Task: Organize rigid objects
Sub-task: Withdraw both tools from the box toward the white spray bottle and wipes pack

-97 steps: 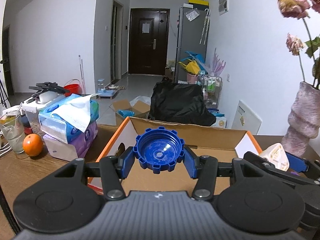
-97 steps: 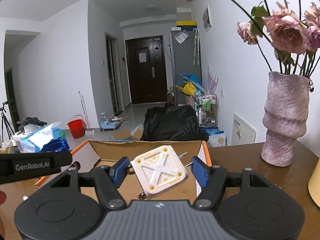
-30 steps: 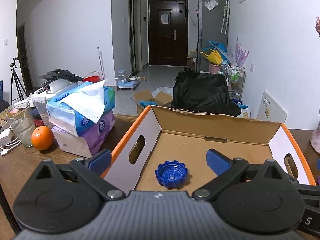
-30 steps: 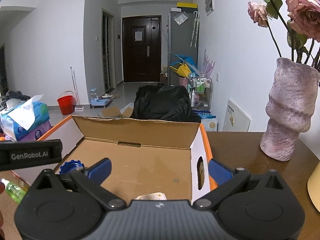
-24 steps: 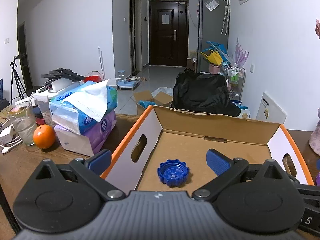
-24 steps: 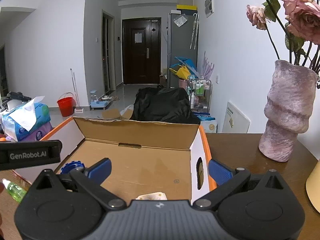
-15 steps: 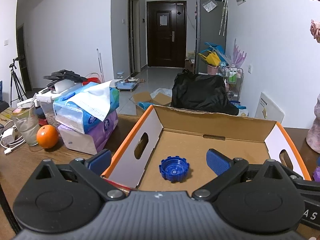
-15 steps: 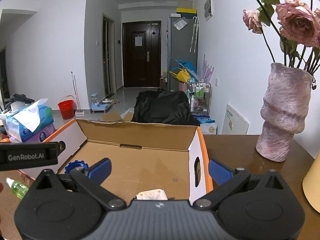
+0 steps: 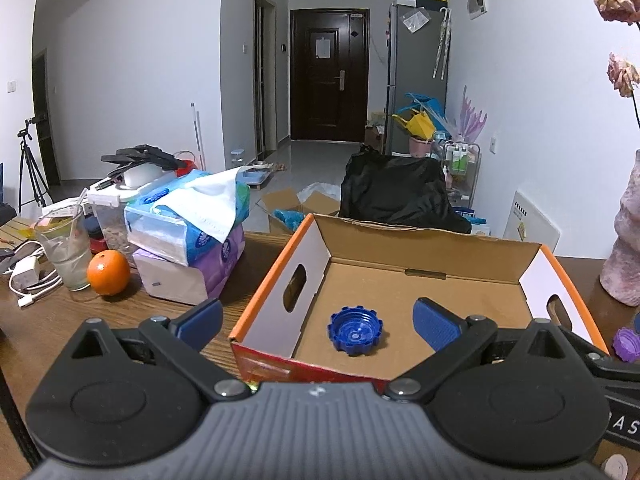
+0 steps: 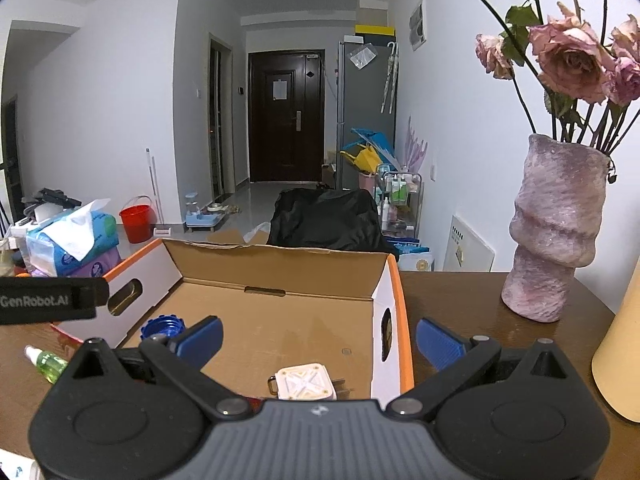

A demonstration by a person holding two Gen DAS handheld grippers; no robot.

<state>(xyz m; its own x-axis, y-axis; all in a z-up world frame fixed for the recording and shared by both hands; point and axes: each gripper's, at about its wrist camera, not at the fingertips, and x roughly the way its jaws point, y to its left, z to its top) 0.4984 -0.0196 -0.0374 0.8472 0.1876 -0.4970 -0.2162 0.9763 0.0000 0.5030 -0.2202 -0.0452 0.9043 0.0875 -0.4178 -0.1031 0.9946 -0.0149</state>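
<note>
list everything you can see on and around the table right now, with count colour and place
cardboard box: 1, brown with orange edges, middle of table
bottle cap: 1, blue, on box floor
square part: 1, cream, box floor near front
purple cap: 1, on table right of box
tissue packs: 2, blue on purple, left of box
orange: 1, beside tissue packs
glass: 1, clear, left of orange
spray bottle: 1, green, table left of box
vase: 1, pink, with dried roses, right of box
left gripper: open, empty
right gripper: open, empty
</note>
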